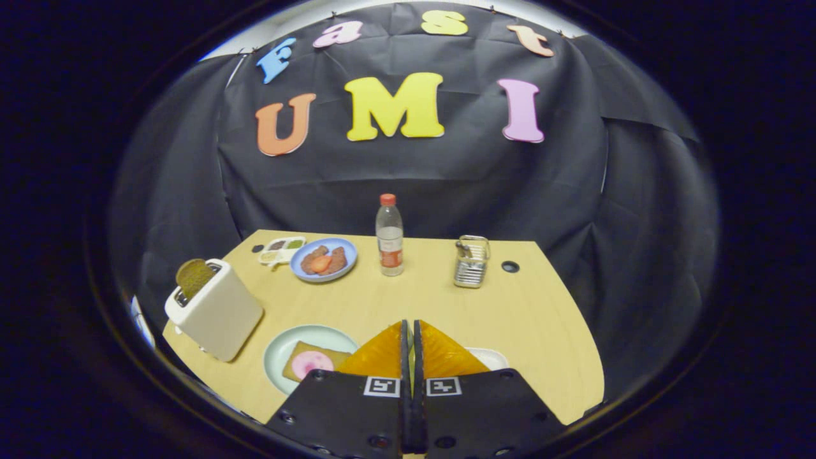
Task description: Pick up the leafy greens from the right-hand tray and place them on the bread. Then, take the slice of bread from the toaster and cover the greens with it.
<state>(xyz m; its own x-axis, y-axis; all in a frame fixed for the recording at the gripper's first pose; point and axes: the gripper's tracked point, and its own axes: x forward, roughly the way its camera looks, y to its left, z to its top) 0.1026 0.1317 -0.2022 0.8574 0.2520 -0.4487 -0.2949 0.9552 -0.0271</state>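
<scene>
My gripper [410, 326] hangs above the near part of the wooden table [535, 319], its two fingers pressed together with nothing between them. Just left of the fingers lies a pale green plate [287, 347] holding a slice of bread [305, 352] topped with a pink round slice [311, 363]. Just right of the fingers a sliver of a white tray [492, 358] peeks out; its contents are hidden behind the fingers. Further left stands a white toaster [217, 309] with a brown bread slice [194, 276] sticking up from its slot.
Beyond the fingers stand a clear bottle with a red cap [389, 236], a metal wire basket [470, 261], a blue plate of food [323, 259] and a small white divided dish [281, 249]. A dark hole [510, 266] sits in the table at the far right.
</scene>
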